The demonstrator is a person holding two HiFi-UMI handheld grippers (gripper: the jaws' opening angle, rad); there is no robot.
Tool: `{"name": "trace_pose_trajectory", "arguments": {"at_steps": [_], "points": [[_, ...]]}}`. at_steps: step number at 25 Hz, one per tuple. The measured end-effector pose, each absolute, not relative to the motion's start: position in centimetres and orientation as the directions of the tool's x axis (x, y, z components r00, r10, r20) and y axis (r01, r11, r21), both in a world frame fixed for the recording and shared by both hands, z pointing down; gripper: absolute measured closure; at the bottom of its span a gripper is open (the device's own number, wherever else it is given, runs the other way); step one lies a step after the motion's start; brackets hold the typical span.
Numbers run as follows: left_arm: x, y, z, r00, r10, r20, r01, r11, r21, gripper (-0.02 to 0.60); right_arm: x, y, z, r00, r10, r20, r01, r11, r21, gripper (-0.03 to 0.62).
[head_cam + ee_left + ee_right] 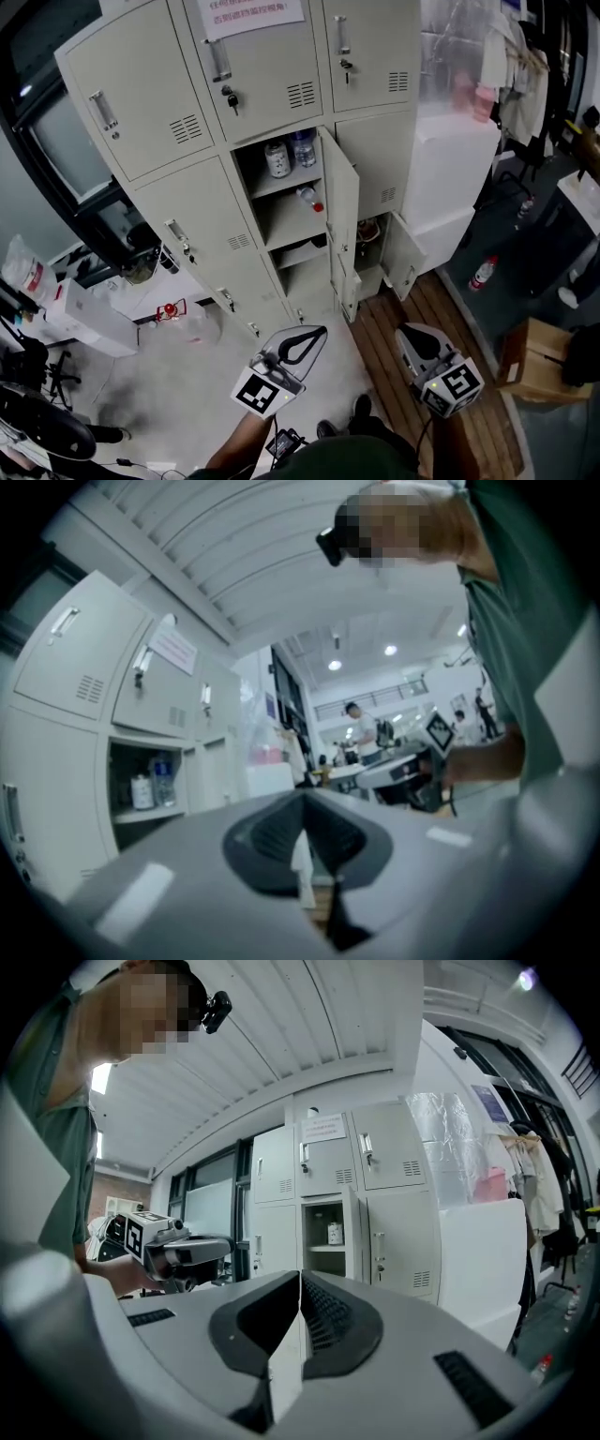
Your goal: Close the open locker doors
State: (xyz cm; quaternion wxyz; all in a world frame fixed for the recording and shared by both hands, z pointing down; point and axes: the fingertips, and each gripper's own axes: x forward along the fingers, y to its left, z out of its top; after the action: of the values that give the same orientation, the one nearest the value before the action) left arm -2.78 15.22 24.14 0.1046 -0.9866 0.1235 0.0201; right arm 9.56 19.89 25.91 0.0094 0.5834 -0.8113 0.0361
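A bank of pale grey lockers (187, 112) stands ahead. The tall middle door (342, 202) hangs open and shows shelves with two bottles (289, 155) and a red-capped bottle (311, 198). Below it a second door (346, 281) is ajar, and a small bottom-right door (405, 258) swings out. My left gripper (319, 332) and right gripper (411, 332) hover over the floor, short of the lockers, both shut and holding nothing. In the left gripper view the jaws (305, 803) meet beside the open compartment (150, 785). The right gripper view has shut jaws (300, 1279) below the open door (354, 1232).
A white cabinet (455, 178) stands right of the lockers, with hanging clothes (520, 56) behind it. A wooden floor strip (441, 319), a spray bottle (483, 272) and a cardboard box (539, 361) lie to the right. White boxes (89, 323) and clutter sit at the left.
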Motion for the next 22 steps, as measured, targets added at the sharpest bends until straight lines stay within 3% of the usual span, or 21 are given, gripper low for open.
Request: {"name": "trace_pose_trajectory", "arguments": {"at_steps": [22], "points": [[3.1, 3.5, 25.2, 0.877, -0.480, -0.023, -0.475, -0.858, -0.196, 0.580, 15.1, 2.8, 27.7, -0.589, -0.804, 0.080, -0.808, 0.589, -0.022, 0.586]]}}
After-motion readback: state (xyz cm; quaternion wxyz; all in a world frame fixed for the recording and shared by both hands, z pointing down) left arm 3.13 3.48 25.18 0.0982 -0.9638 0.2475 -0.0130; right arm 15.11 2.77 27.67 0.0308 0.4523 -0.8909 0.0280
